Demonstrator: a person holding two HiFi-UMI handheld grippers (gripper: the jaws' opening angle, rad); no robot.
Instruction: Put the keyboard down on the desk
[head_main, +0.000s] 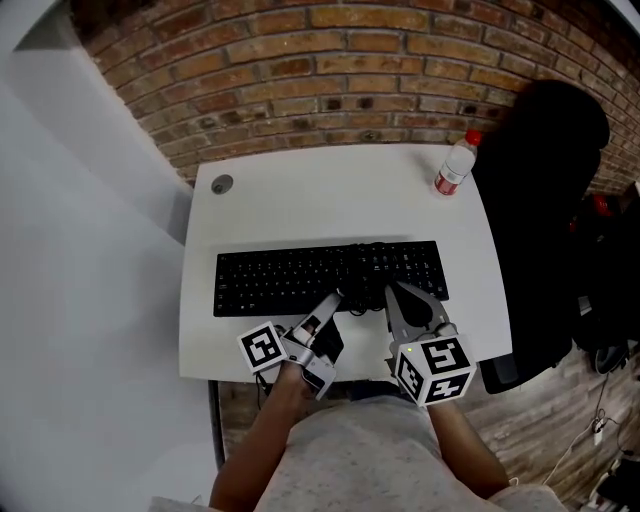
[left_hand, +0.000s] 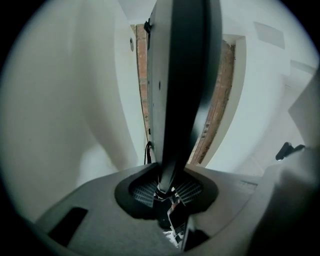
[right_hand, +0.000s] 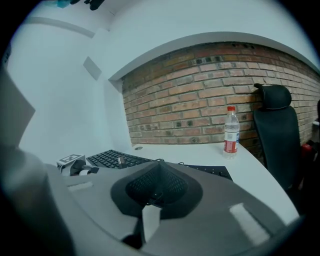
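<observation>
keyboard (head_main: 300, 275): black, keys up, long axis left-right, crosswise to both grippers, over worktop (head_main: 330, 195); resting or not, can't tell | left hand-held gripper (head_main: 335, 298): jaws clamped narrow on its near edge | right hand-held gripper (head_main: 392, 290): jaws together, tips at near edge, just right of left one

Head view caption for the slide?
Left gripper and right gripper at the black keyboard, white desk beneath, water bottle beyond.
</observation>
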